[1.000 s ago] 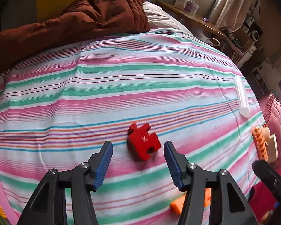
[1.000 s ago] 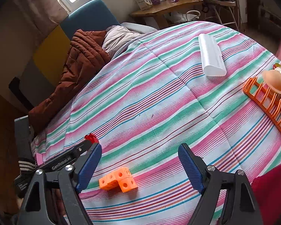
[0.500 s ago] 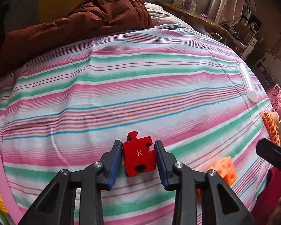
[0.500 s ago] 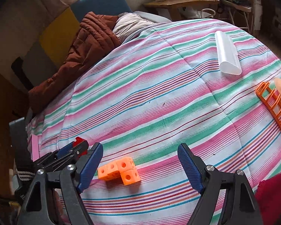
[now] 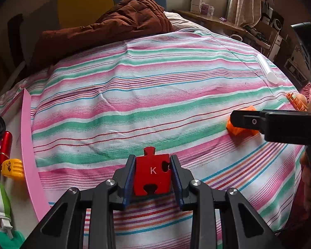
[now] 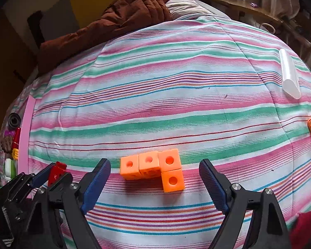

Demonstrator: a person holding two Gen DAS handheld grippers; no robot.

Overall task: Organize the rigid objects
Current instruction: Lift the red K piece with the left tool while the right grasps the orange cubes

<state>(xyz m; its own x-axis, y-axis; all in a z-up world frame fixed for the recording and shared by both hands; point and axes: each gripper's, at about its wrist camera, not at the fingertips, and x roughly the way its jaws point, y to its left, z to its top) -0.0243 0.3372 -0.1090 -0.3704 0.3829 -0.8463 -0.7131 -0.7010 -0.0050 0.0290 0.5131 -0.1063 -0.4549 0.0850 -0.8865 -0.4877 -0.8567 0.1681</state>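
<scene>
Red puzzle piece (image 5: 152,174) clamped in left gripper (image 5: 152,178) | right gripper (image 6: 154,181) spread, straddling orange cubes (image 6: 155,169)

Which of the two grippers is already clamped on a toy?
The left gripper: it is shut on the red K-marked jigsaw piece. The right gripper stands open around the orange linked-cube block.

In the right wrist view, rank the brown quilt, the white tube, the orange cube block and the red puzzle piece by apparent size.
1. brown quilt
2. orange cube block, though it lies nearest the camera
3. white tube, farther off, so real ranking is unsure
4. red puzzle piece, partly hidden
</scene>
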